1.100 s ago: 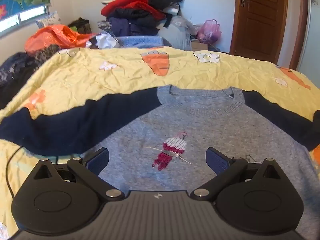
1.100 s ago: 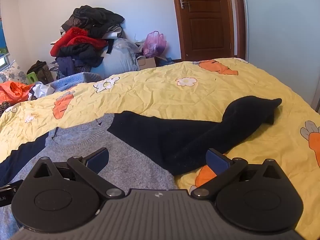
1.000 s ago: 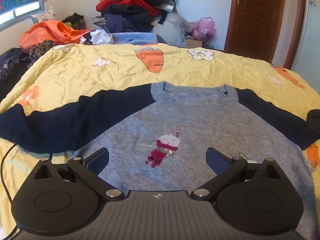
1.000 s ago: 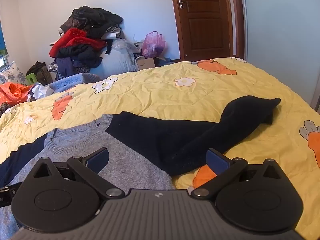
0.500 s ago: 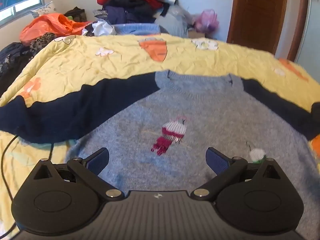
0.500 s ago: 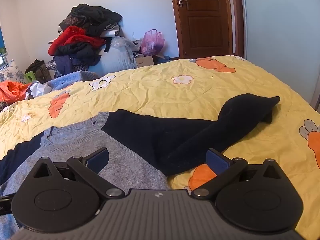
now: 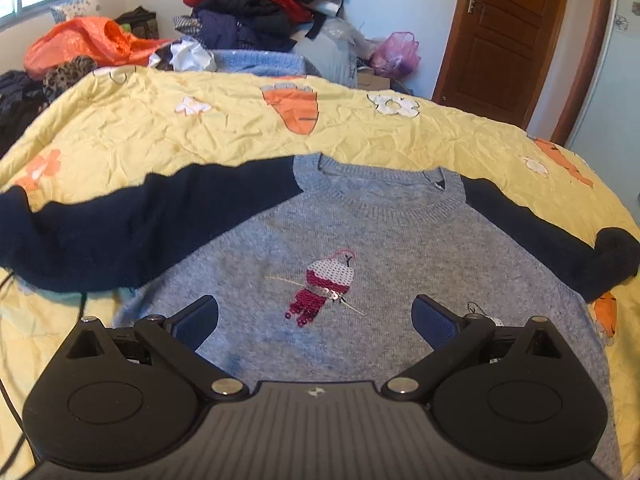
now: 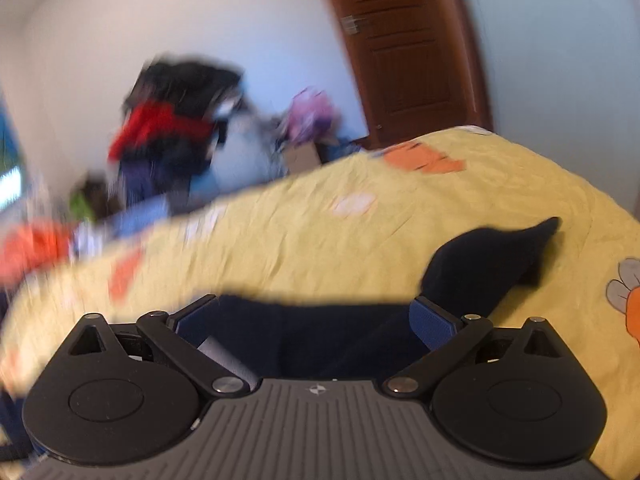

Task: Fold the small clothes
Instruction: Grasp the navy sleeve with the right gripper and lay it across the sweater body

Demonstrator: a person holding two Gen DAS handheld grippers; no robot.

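Note:
A grey knit sweater point(image 7: 400, 248) with a sequin bird on the chest lies flat, front up, on the yellow bedspread point(image 7: 240, 128). Its navy left sleeve point(image 7: 140, 232) stretches out sideways. The navy right sleeve point(image 7: 560, 256) ends in a bunched cuff. My left gripper point(image 7: 316, 312) hovers open over the lower chest, with nothing between its fingers. In the blurred right wrist view, my right gripper point(image 8: 314, 316) stands wide with its jaws closing. The navy right sleeve point(image 8: 480, 264) lies between its fingers, and the pads are not pressing on it.
A tall heap of clothes point(image 7: 256, 4) and an orange bag point(image 7: 92, 40) sit beyond the bed's far edge. A brown door point(image 7: 512, 32) stands at the back right. A thin black cable point(image 7: 8, 400) trails at the left.
My right gripper has swept forward and rolled, so the navy sleeve now sits between its fingers and the view is blurred. The left gripper has hardly shifted.

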